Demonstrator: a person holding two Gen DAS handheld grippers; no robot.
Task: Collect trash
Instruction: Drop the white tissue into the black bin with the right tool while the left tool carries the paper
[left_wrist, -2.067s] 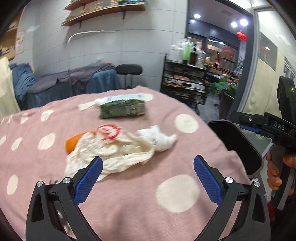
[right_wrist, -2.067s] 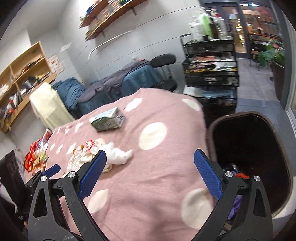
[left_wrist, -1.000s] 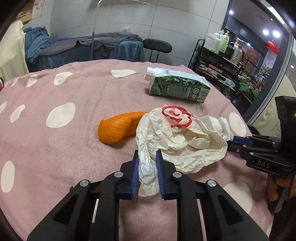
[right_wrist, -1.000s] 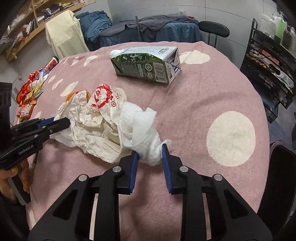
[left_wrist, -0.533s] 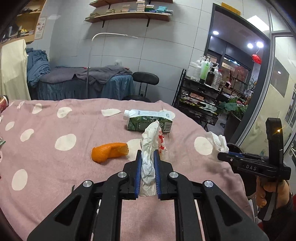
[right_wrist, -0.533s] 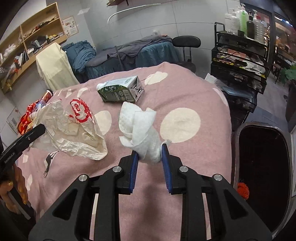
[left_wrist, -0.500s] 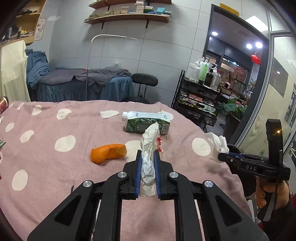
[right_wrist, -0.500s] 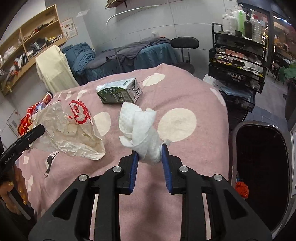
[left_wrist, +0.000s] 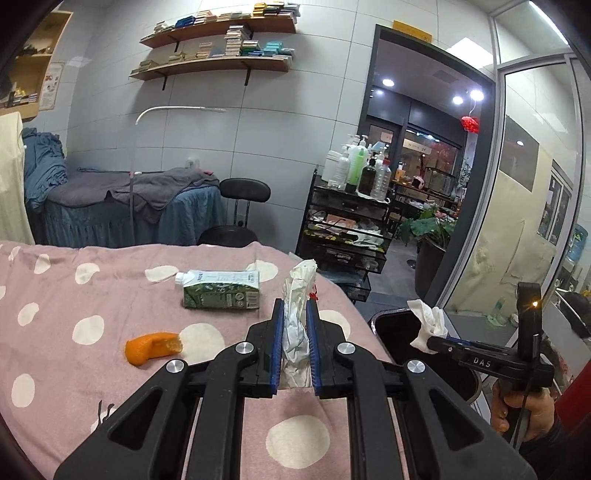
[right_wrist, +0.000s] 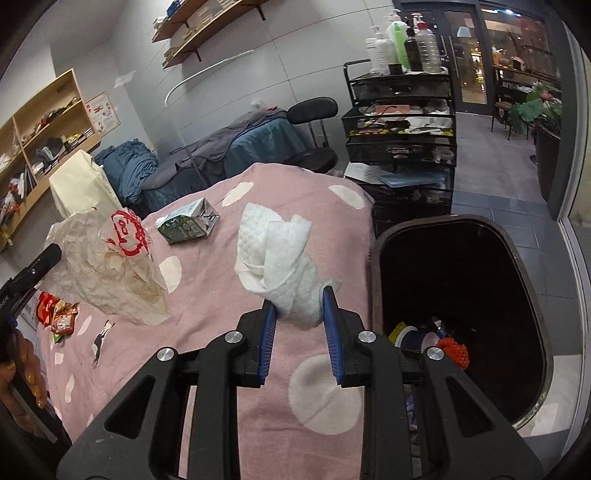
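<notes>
My left gripper (left_wrist: 295, 314) is shut on a crumpled cream wrapper (left_wrist: 297, 325) with a red print, lifted off the pink dotted bed cover (left_wrist: 74, 295). The same wrapper (right_wrist: 110, 262) hangs at the left of the right wrist view. My right gripper (right_wrist: 299, 299) is shut on a white paper towel wad (right_wrist: 280, 258), held in the air beside the dark trash bin (right_wrist: 461, 258). From the left wrist view the wad (left_wrist: 428, 325) sits over the bin's rim (left_wrist: 380, 321). A green carton (left_wrist: 221, 290) and an orange peel (left_wrist: 153, 347) lie on the cover.
Snack wrappers (right_wrist: 55, 310) lie at the cover's left edge. A black trolley with bottles (right_wrist: 402, 122) and a stool (right_wrist: 314, 110) stand behind the bed's far end. The bin holds some rubbish (right_wrist: 436, 339) at its bottom.
Both grippers closed on their pieces and lifted them off the cover. The right one has carried the paper towel toward the bin; the left has risen with the wrapper.
</notes>
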